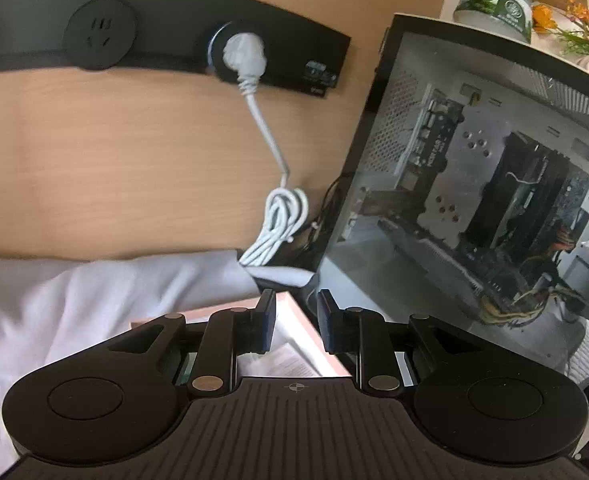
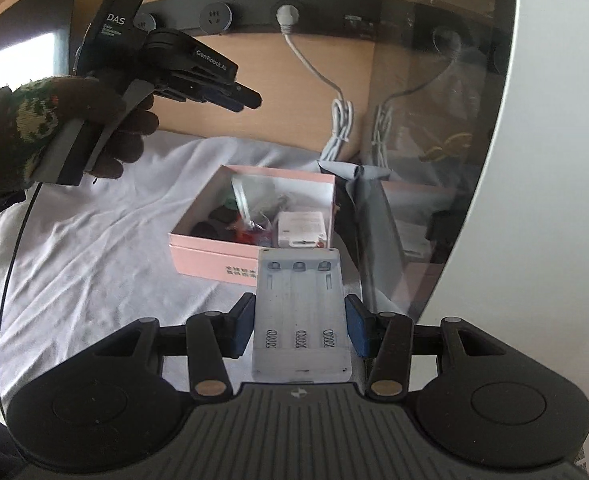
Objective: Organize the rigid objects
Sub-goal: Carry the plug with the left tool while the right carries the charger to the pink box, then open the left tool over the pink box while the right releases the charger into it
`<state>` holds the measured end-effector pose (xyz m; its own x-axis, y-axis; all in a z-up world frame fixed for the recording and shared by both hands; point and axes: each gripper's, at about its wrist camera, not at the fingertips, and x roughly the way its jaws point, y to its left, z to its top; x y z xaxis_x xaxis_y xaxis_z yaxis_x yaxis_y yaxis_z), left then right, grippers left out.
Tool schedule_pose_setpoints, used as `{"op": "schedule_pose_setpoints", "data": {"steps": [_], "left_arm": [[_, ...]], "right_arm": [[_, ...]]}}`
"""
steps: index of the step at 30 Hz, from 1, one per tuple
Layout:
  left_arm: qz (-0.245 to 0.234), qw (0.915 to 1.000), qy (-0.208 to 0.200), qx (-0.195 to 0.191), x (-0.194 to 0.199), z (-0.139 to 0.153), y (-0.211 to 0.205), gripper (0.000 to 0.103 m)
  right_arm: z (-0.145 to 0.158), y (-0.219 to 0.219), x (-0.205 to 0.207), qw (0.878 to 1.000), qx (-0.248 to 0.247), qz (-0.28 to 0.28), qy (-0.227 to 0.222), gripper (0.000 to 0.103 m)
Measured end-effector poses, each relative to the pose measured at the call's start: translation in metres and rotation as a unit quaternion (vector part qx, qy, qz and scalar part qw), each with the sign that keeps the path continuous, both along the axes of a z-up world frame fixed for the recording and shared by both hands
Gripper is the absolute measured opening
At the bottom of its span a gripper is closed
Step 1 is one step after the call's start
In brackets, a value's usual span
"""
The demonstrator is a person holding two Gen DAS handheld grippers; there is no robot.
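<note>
My right gripper [image 2: 299,326] is shut on a white battery charger [image 2: 300,320] with three empty slots and holds it just in front of a pink box [image 2: 214,254]. The open box holds several small items, among them a white adapter [image 2: 303,229] and a clear bag [image 2: 254,196]. My left gripper [image 2: 238,98], held by a gloved hand, hovers high at the left, above the white cloth, and looks nearly closed and empty. In the left wrist view the left gripper [image 1: 296,320] has a narrow gap, nothing between its pads, and the pink box's corner [image 1: 294,332] is below it.
A white cloth [image 2: 94,248] covers the table. A glass-sided computer case [image 1: 474,208] stands at the right, close to the box. A white cable [image 1: 272,220] hangs from a black socket strip [image 1: 154,32] on the wooden wall. A jar [image 1: 494,4] and flowers sit on the case.
</note>
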<state>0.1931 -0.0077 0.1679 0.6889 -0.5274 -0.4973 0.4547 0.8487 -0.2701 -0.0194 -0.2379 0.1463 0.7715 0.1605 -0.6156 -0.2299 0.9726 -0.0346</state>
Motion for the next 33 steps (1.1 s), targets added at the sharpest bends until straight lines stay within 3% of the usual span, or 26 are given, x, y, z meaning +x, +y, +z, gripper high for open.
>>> {"op": "schedule_pose_setpoints", "data": {"steps": [5,12,18,25,27,28,30,33], "left_arm": [[0.023,0.9994,0.027,0.002,-0.014,-0.021,0.019,0.025],[0.056,0.9969,0.053,0.015,-0.071,-0.054,0.054,0.025],[0.100,0.9925,0.070,-0.001,-0.101,-0.060,0.081,0.025],[0.128,0.9888,0.077,0.000,-0.120,-0.061,0.102,0.025],[0.137,0.9870,0.083,0.003,-0.124,-0.065,0.106,0.025],[0.143,0.9859,0.087,0.004,-0.126,-0.068,0.108,0.025],[0.152,0.9837,0.095,0.005,-0.131,-0.073,0.112,0.025],[0.163,0.9811,0.105,0.010,-0.138,-0.081,0.116,0.025]], "right_arm": [[-0.009,0.000,0.009,1.000,0.003,0.004,0.019,0.047],[-0.014,0.005,0.035,0.999,0.011,0.033,0.038,0.047],[0.021,0.020,0.085,0.999,0.007,0.052,-0.005,0.047],[0.055,0.044,0.170,0.999,-0.006,0.035,-0.041,0.047],[0.054,0.047,0.188,0.998,0.003,0.042,-0.035,0.048],[0.051,0.049,0.194,0.999,0.005,0.035,-0.035,0.054],[0.043,0.051,0.194,0.999,-0.001,0.021,-0.040,0.061],[0.022,0.050,0.183,1.000,0.003,0.016,-0.026,0.062]]}}
